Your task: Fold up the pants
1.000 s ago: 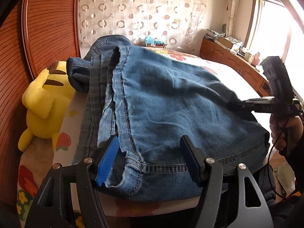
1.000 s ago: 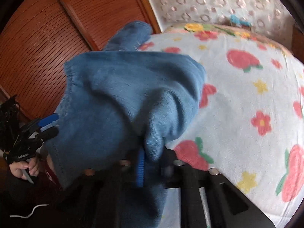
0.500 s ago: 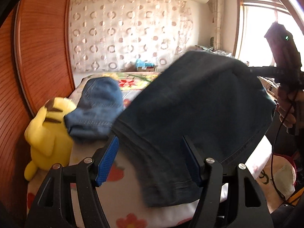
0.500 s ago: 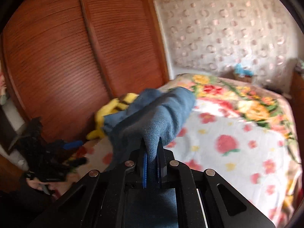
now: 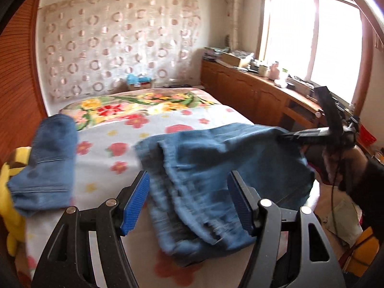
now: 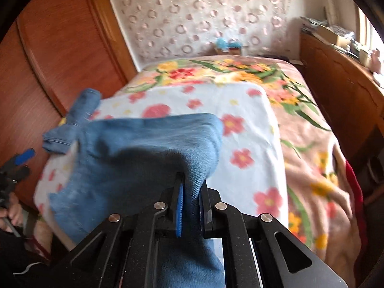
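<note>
On the bed with the flowery blanket lies one pair of blue denim pants, folded into a thick bundle near the front edge. One pant leg sticks out to the side and rests on a yellow plush toy.

Two grippers are at work. The left gripper has its two blue pads wide apart, with the pants bundle lying between them; the pads do not squeeze it. The right gripper is pinched tight on a fold of the denim, and the cloth hangs down behind its fingers.

Only the left view shows the bright window, the long wooden cabinet with many small things on top, and the plush toy. Only the right view shows the big brown wooden doors beside the bed. Both views show the one curtain with rings at the far end.
</note>
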The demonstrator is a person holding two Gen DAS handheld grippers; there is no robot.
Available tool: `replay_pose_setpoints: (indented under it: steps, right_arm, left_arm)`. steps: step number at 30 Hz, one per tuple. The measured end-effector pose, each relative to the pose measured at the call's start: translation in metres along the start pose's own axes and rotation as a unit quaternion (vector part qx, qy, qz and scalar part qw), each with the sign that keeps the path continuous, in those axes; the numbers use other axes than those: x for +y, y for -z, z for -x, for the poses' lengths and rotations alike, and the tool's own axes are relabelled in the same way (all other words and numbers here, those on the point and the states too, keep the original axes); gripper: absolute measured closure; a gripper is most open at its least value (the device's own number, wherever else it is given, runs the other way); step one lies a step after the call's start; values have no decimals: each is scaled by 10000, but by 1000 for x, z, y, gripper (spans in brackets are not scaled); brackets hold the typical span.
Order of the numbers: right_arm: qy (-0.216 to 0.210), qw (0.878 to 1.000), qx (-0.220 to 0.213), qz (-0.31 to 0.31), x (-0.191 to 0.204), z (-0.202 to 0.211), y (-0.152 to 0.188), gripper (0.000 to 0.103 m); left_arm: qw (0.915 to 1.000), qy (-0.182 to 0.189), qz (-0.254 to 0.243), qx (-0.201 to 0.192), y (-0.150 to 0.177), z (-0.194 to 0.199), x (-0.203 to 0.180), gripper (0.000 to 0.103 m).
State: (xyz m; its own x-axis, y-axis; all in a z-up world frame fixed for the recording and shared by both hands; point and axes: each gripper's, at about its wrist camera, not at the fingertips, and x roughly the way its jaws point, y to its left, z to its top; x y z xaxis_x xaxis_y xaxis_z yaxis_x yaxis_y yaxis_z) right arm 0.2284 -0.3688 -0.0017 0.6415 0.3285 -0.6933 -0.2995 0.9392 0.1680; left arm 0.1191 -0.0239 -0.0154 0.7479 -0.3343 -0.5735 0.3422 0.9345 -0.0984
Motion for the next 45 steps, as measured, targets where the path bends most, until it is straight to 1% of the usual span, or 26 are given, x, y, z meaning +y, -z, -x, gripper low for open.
replay_pose_setpoints:
  steps: [2,5,6,7,9,12,13,15,22,23,24,25,29,31,32,34,36,40,42,45]
  right_arm:
    - [69,9999,-96,4,4,-6,7,88]
    - [139,9999,-97,14,16,-10,22,74]
    - [158,9998,-86,19,17,-10,28,62]
    - [189,9998,-81,14,18,-11,31,53]
    - [115,9999,-48,-40,13,-4,32,48]
    - [-179,9997,118,-140,4,-8,43,47]
    - [-227,9995,121,-175,4,-2,45,47]
    - [-290,9992,158,-206,1,-3,50,47]
    - [-402,9986,141,-308,-3,0,60,47]
    - [-435,9984,135,-335,-4,0,61,49]
    - [-491,9981,140,-350,-3,0,63,56]
    - [-540,9978,152,-366,0,2,62,61]
    - [-533,9979,112,-340,5,5,64,69]
    - [-557,9978,100,-347,6,6,65,79]
    - [-566,9978,82,-347,6,8,65,82]
    - [-567,9979,-16,-313,10,13,63,89]
    - [-640,9973,-225,-281,15,24,60,92]
    - [-822,9941,-692,-129,35,54,41,93]
    - [-900,9926,-820,29,51,63,31,93]
    - [-996,9896,-943,422,84,69,17,93]
  left_arm:
    - [9999,60,-24,80,-3,-13,-11,35]
    - [9996,121,-88,245,-2,-28,-24,35]
    - [9995,124,-115,283,-1,-31,-29,35]
    - [9993,132,-140,313,1,-34,-32,35]
    - [9991,130,-176,374,3,-38,-36,35]
    - [9985,151,-225,468,9,-43,-45,35]
    - [9984,159,-237,495,10,-43,-47,35]
    - [9980,177,-260,545,14,-46,-50,35]
    - [9970,179,-294,691,24,-54,-54,35]
    - [9968,167,-286,728,26,-56,-53,35]
    - [9967,155,-276,753,27,-59,-53,35]
    - [9965,143,-261,785,29,-61,-51,35]
    - [9949,159,-187,977,39,-69,-48,35]
    - [9942,144,-242,1039,45,-73,-48,35]
    - [9939,143,-257,1060,48,-75,-48,34]
    - [9942,209,-162,1038,51,-73,-45,34]
    - [9943,203,-129,1038,51,-70,-44,34]
    - [9953,169,-49,947,48,-55,-38,34]
    - [9968,150,37,779,43,-38,-32,34]
    - [9987,68,115,487,31,-10,-20,34]
